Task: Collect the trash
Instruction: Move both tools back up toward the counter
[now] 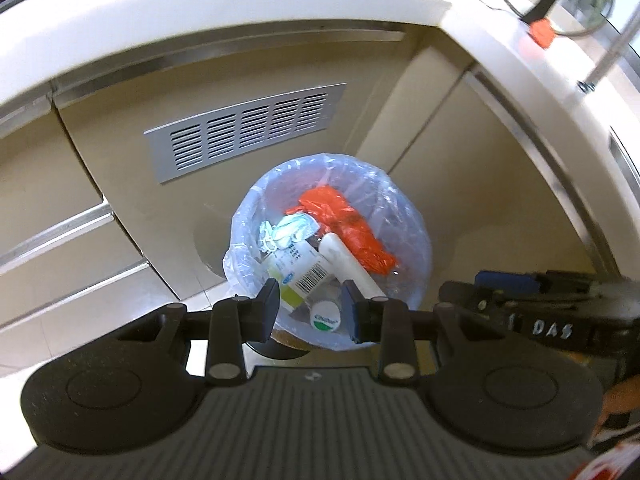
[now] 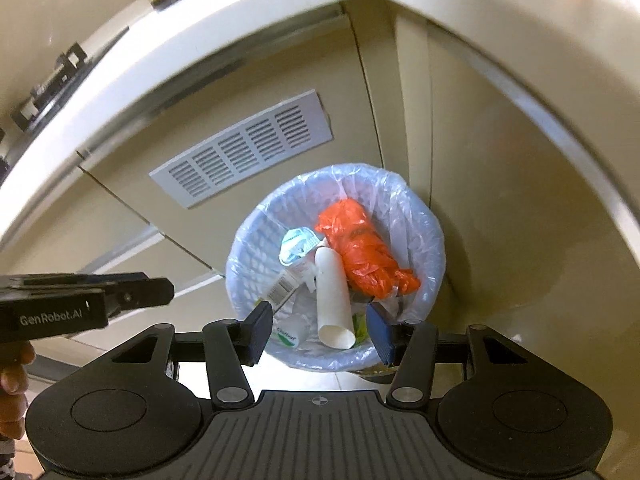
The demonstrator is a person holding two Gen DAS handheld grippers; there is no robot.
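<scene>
Both of your grippers hang above the waste bin (image 1: 416, 216), pointed steeply down into it. Your left gripper (image 1: 311, 307) has its fingers set at a narrow gap with nothing between the pads — the trash seen through that gap lies well below, inside the bin. Your right gripper (image 2: 320, 330) has its fingers somewhat wider apart, likewise empty; it also shows at the right edge of the left wrist view, just beside the left one. The bin is a light perforated basket lined with a clear plastic bag (image 2: 404, 196), standing on the floor in the inner corner of the cabinets, close under a slatted vent panel (image 1: 246, 130) on the cabinet face. Inside it you have a crumpled orange plastic bag (image 2: 366, 254) toward the far right side, a rolled white paper tube (image 2: 332, 292) lying lengthwise beside it, a crumpled pale blue face mask (image 2: 297, 243) to the left, a carton with a barcode (image 1: 310, 276), and a small white bottle with a green label (image 1: 325, 317) at the near side. A pale countertop (image 1: 200, 12) runs around the corner above — its contents are too blurred to identify.
</scene>
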